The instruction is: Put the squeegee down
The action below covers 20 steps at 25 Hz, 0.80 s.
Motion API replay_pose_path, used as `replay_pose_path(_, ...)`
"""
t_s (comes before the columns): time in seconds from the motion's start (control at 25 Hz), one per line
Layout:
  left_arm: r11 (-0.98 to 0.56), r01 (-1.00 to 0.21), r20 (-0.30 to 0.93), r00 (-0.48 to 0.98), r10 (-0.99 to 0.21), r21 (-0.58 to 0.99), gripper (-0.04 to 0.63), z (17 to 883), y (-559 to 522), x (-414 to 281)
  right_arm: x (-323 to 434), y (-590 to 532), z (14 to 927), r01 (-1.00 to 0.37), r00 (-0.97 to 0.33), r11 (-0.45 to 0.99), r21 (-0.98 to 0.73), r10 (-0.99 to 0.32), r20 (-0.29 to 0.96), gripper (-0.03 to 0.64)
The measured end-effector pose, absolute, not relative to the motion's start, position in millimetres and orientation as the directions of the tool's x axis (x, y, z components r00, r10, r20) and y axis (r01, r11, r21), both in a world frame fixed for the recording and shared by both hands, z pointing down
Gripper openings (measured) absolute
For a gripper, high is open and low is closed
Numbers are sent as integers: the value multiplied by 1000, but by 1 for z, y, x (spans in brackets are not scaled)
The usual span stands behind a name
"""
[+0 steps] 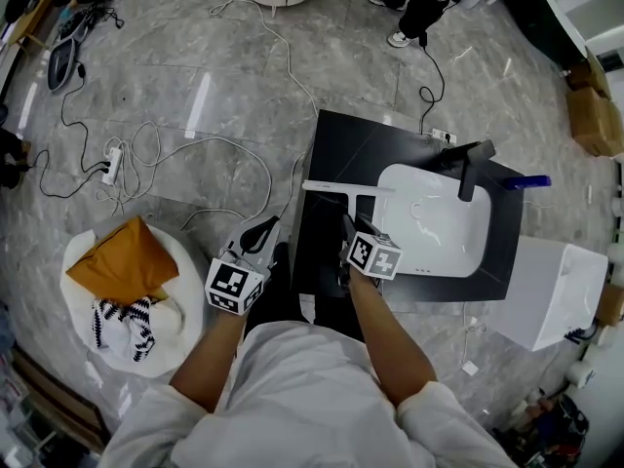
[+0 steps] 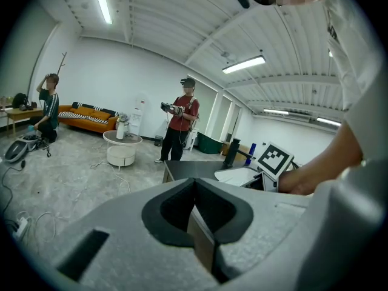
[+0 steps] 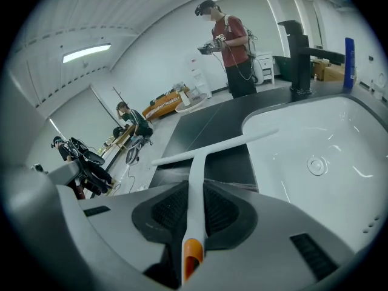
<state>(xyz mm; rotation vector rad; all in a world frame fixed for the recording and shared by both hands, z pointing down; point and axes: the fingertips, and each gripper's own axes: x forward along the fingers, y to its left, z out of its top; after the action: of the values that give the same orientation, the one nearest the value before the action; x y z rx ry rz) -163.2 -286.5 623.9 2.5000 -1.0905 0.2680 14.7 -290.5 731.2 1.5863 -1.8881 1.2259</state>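
Right gripper view: right hand-held gripper (image 3: pixel 194 208) clenched on squeegee (image 3: pixel 195 168) handle. Long axis runs straight fwd, blade crosswise over table (image 3: pixel 200 123) by left edge, beside sink (image 3: pixel 315 138). Left hand-held gripper (image 2: pixel 194 214) clenched, empty, farther off.

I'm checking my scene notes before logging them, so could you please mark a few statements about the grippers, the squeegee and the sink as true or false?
1. The right gripper is shut on the handle of the squeegee. True.
2. The squeegee is black. False: it is white, with an orange end on its handle.
3. The left gripper holds a cloth. False: its jaws are together with nothing between them.
4. The faucet at the sink is black. True.
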Motion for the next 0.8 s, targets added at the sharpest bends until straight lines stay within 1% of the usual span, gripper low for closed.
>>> replay_pose_path(0.32, -620, -730, 325, 683, -654, 288, 11, 626, -284, -157, 15, -291, 734, -956, -252, 23, -293, -577, 777, 77)
replay_pose_path(0.48, -623, -727, 327, 686, -650, 287, 11, 625, -284, -152, 16, -292, 734, -956, -251, 26, -291, -579, 775, 77)
replay_pose_path(0.56, -625, -727, 324, 686, -652, 284, 11, 623, -284, -149, 18, -294, 731, -955, -252, 25, -296, -594, 764, 77)
replay_pose_path(0.68, -627, -729, 321, 684, -654, 274, 11, 617, -286, -147, 23, -300, 717, -951, -257, 26, -309, -624, 738, 107)
replay_pose_path(0.8, -630, -730, 313, 683, -660, 264, 11, 606, -290, -142, 28, -312, 689, -944, -276, 54, -325, -669, 690, 107)
